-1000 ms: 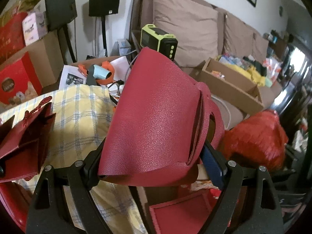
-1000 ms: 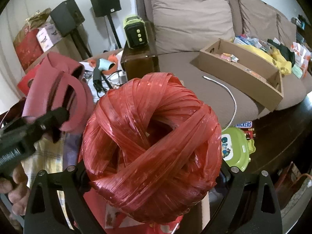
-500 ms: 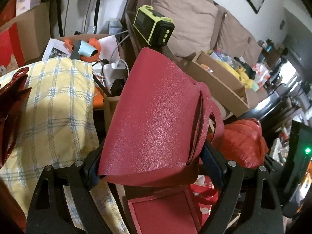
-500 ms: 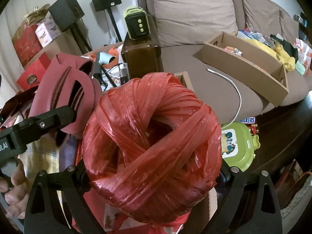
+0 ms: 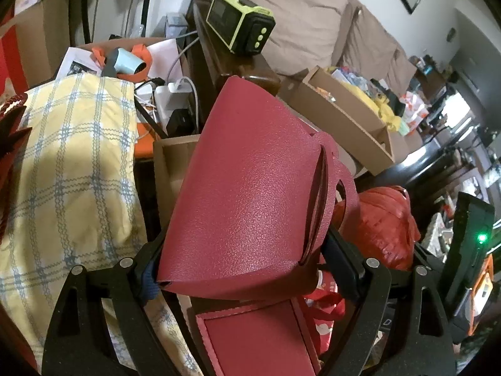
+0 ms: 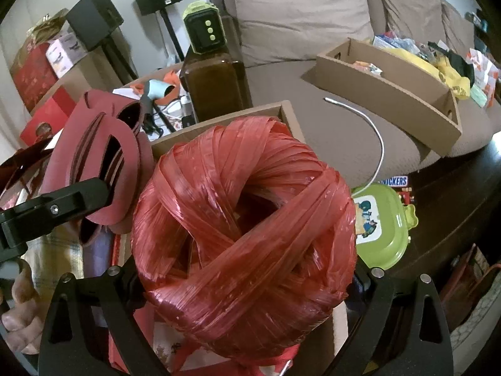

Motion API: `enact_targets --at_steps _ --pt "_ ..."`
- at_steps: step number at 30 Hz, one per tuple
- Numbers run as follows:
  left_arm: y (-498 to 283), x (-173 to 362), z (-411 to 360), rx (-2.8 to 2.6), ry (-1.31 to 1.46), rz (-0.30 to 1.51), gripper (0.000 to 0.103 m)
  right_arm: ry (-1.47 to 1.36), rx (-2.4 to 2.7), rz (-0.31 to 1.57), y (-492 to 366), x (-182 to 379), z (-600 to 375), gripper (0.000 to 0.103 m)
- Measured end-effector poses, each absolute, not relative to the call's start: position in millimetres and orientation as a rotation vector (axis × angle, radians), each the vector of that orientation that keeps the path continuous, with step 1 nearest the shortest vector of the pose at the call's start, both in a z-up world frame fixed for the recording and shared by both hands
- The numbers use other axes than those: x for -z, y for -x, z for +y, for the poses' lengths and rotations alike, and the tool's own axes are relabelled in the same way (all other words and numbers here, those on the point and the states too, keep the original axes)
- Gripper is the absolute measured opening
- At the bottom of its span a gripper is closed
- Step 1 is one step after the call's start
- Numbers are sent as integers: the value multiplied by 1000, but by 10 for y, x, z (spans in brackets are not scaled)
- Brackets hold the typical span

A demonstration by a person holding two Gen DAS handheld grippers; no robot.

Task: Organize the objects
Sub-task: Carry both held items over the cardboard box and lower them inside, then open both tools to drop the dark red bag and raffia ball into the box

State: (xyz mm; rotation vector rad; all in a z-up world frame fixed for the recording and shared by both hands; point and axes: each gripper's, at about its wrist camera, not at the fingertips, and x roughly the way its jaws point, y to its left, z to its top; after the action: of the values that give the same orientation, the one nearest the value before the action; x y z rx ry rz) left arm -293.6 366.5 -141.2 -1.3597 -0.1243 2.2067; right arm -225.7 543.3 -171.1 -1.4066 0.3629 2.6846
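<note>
A dark red leather-like bag [image 5: 250,194] with cut-out handles sits between the fingers of my left gripper [image 5: 247,266], whose jaws stand wide and press on its two sides. The bag hangs over an open brown cardboard box [image 5: 169,163]; a flat red lid [image 5: 256,338] lies below it. My right gripper [image 6: 247,282] is shut on a big ball of red plastic twine [image 6: 244,219], held just right of the bag [image 6: 94,144] and over the same box [image 6: 281,116]. In the left wrist view the ball [image 5: 382,225] shows at the right.
A yellow checked cloth [image 5: 72,172] lies left of the box. A green-black device [image 5: 241,25] stands on a dark wooden armrest. On the sofa are a long cardboard box [image 6: 385,84] and a white cable [image 6: 372,131]. A green lunchbox [image 6: 382,225] lies at the right. A person's hand [image 6: 18,297] holds the left gripper.
My left gripper has tipped downward and sunk with the bag, bringing the brown box into view under it. The right gripper and its twine ball have stayed nearly still.
</note>
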Motion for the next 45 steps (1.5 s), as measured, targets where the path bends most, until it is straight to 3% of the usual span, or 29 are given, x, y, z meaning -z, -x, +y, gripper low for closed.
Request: enact_targets --at_steps 30,37,45 --pt "2950 1469 3689 -2238 1401 -37 89 1470 -2645 353 2281 1842 5434 97" --pt "2929 1507 3787 -2220 1436 52 93 1489 -2638 364 2299 1882 5442 98" --pt "2924 1504 3789 -2207 1427 30 97 1511 -2637 276 2292 1932 5385 100"
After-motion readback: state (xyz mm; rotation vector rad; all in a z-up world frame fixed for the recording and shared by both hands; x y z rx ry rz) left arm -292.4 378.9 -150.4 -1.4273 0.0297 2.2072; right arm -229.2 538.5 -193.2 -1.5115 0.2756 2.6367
